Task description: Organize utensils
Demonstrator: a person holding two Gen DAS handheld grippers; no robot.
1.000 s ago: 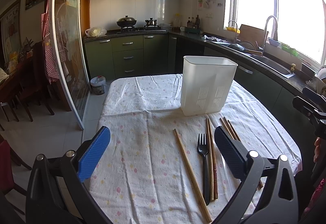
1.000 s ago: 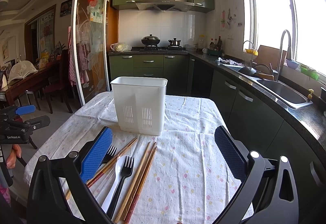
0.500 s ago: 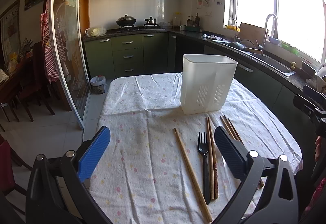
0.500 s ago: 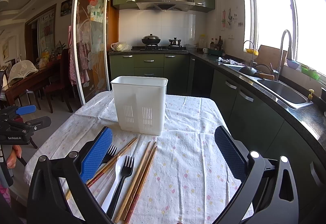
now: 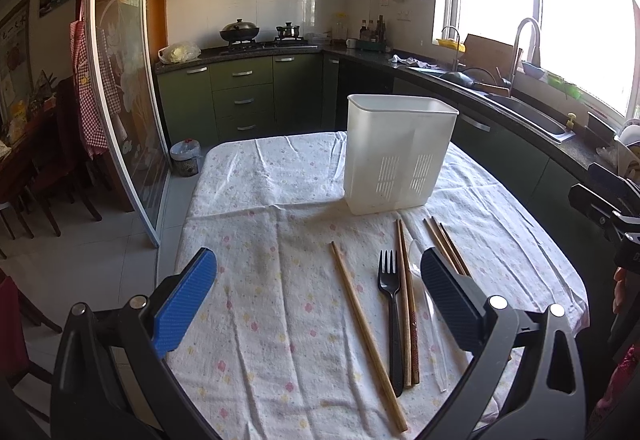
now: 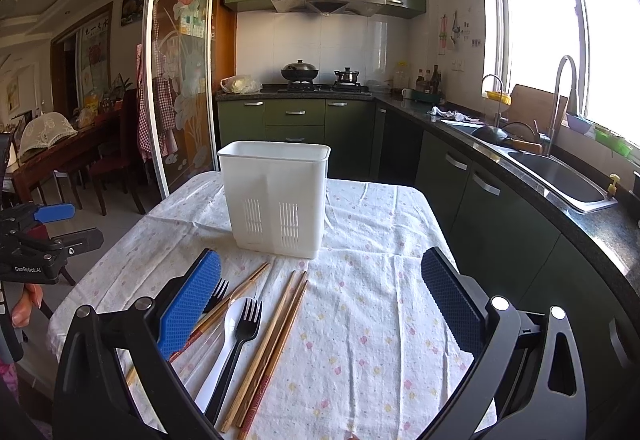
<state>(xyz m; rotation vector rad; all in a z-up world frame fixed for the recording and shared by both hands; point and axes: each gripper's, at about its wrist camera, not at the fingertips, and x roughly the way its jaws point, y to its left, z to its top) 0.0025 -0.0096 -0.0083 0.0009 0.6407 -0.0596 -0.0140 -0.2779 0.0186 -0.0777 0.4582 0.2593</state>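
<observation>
Left wrist: white slotted caddy (image 5: 400,156) upright; both grippers (image 5: 318,280) (image 6: 320,288) spread wide, empty.

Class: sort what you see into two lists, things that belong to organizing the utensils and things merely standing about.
Belongs to the job:
white utensil holder
chopsticks
black fork
white spoon

Just standing about:
wok
sink
checked apron

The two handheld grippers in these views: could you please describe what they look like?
Each gripper is a black frame with silver bolt heads at its joints. The left gripper and the right gripper each carry one bright blue textured pad and one dark navy pad. In the right wrist view, the left gripper's body bears white "GenRobot.AI" lettering. No cables show.
</observation>
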